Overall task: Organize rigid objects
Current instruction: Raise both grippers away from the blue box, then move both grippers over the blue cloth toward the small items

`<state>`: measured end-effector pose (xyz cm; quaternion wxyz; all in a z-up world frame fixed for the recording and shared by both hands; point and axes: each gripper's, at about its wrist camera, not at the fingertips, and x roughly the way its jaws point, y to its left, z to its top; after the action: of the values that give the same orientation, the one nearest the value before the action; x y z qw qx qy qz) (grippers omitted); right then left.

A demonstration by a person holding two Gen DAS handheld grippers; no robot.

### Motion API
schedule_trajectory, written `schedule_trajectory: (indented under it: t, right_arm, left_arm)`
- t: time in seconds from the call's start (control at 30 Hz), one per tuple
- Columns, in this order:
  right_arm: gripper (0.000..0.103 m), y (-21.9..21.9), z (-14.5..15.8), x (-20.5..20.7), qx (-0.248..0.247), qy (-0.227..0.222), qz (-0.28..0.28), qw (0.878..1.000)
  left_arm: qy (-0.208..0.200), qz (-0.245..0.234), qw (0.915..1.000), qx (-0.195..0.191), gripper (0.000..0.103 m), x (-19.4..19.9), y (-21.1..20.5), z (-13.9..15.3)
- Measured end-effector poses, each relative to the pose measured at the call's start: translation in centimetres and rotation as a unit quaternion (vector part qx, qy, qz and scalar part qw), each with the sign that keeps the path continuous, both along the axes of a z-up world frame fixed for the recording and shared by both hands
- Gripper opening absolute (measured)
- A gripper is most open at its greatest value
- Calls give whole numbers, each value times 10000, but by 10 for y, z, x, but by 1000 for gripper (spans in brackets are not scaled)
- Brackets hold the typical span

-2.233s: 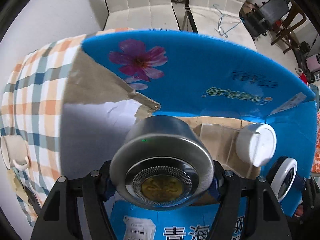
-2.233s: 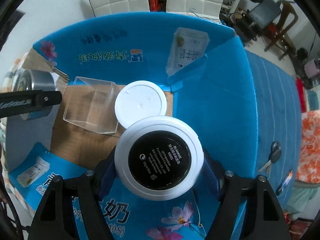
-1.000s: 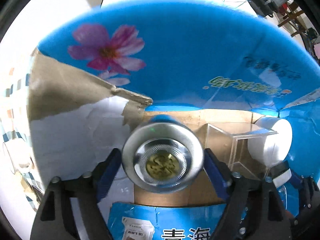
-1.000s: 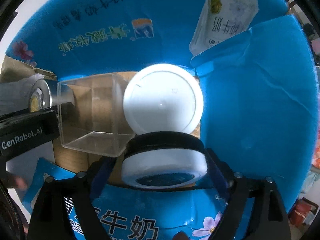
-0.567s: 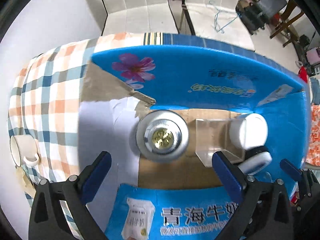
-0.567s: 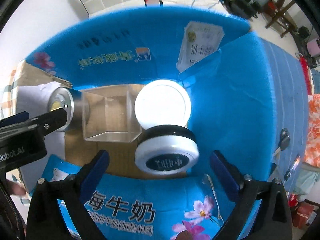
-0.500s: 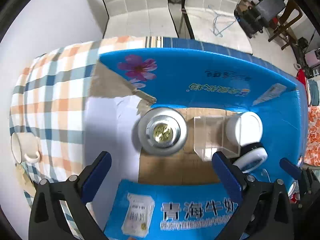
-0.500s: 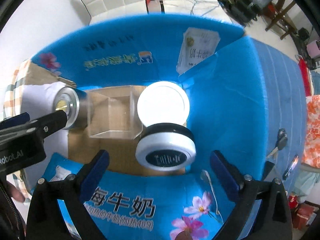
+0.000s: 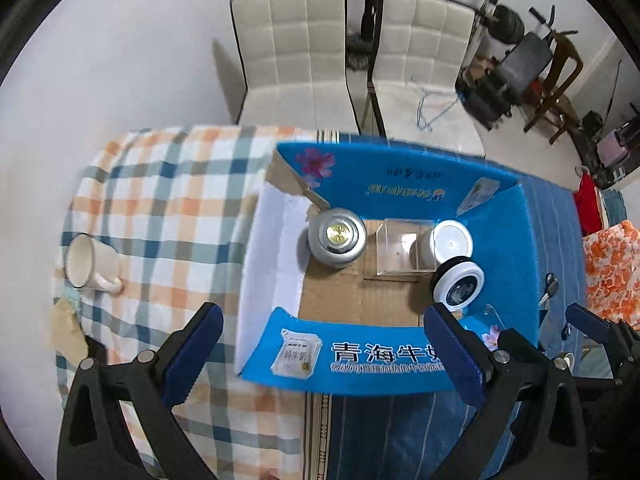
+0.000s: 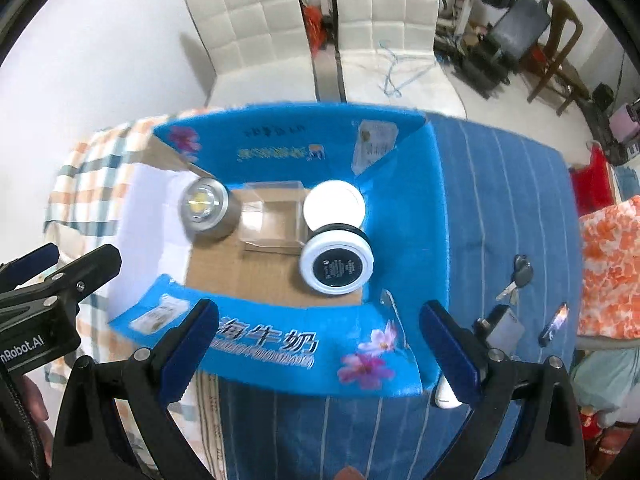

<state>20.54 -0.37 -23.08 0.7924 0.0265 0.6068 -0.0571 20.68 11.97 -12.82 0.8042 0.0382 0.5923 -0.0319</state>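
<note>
Two white chairs (image 9: 296, 52) stand behind the table, which wears a plaid cloth (image 9: 160, 208) on its left part and a blue striped cloth (image 10: 500, 208) on its right. Between them sits the open blue box (image 9: 404, 184).

A moment ago I held the steel can (image 9: 337, 237) in my left gripper (image 9: 320, 350) and the white jar (image 10: 337, 267) in my right gripper (image 10: 318, 344). Both now rest on the box's cardboard floor, and both grippers have pulled back above the near flap, jaws spread wide and empty. The can stands at the left end, the clear cube (image 9: 404, 249) in the middle, and the jar at the right front, just before a second white tub (image 10: 334, 205). Four items boxed, so I judge that pair done.

Left outside are a mug (image 9: 90, 264) on the plaid, and keys (image 10: 516, 276) with a few other small things on the blue cloth; those look like my next candidates.

Readable writing: large white Chinese characters on the near flap, "青海牛" in the left view and "海牛奶" in the right, so Qinghai milk. My left gripper body shows "nRobot.AI". The jar's black label has print too small to read here.
</note>
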Motion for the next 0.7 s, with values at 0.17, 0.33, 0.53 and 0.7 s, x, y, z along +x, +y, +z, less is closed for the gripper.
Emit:
schedule_trajectory:
  t: [0.17,0.33,0.53,0.7]
  right_arm:
    - [102,12,39,-28,68,-332,99,9994]
    - [102,19,73,-52,73,-601,178,9980]
    - [102,21,101,-75,147,-810,289,9962]
    - [102,14,112,-85,228,-937,320,9948]
  left_arm:
    - [-330,-17,9994,-71,103,-26,3,37]
    - [-531,-54,9985,-85,103,-47,2,61]
    - [-714,-60,9974,-69,103,-69,-1,81]
    - [-895,39,9960,2,103,-78,-4,94]
